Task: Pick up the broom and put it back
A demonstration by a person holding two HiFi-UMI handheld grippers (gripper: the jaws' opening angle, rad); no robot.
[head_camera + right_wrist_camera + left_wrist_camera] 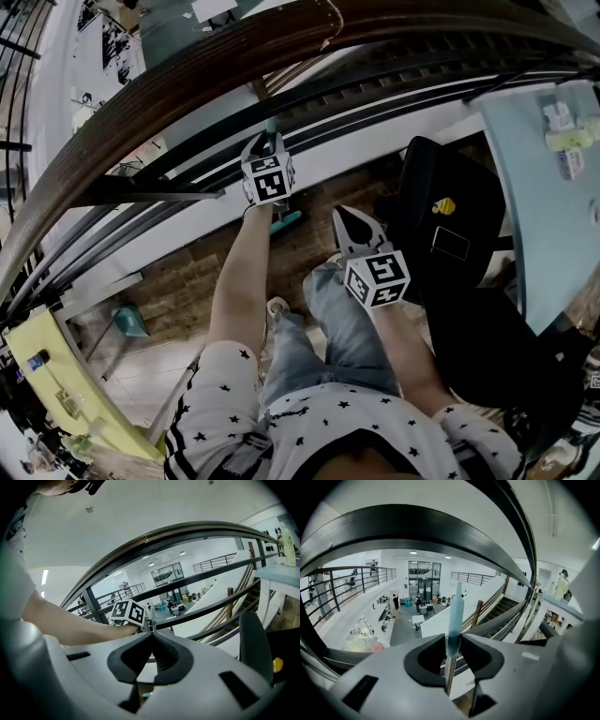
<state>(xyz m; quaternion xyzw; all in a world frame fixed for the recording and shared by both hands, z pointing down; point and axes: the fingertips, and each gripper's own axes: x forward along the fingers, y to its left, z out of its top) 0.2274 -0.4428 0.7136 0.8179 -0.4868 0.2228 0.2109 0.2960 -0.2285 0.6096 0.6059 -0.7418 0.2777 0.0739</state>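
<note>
Railing (169, 98): curved wooden handrail over dark bars.
Broom (454, 613) — upright beside the railing's bars, its teal-sleeved handle clamped in the left gripper (453, 641).
Right gripper (151, 635) — jaws together, nothing between them, near the left.

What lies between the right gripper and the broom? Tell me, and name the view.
Nothing stands there. The head view shows only bare wooden floor between the right gripper and the broom, which the left gripper holds.

The broom (454, 616) stood upright beside the railing (417, 527), its teal-sleeved metal handle pinched between the left gripper's (453, 641) fingers (477, 652).
</note>
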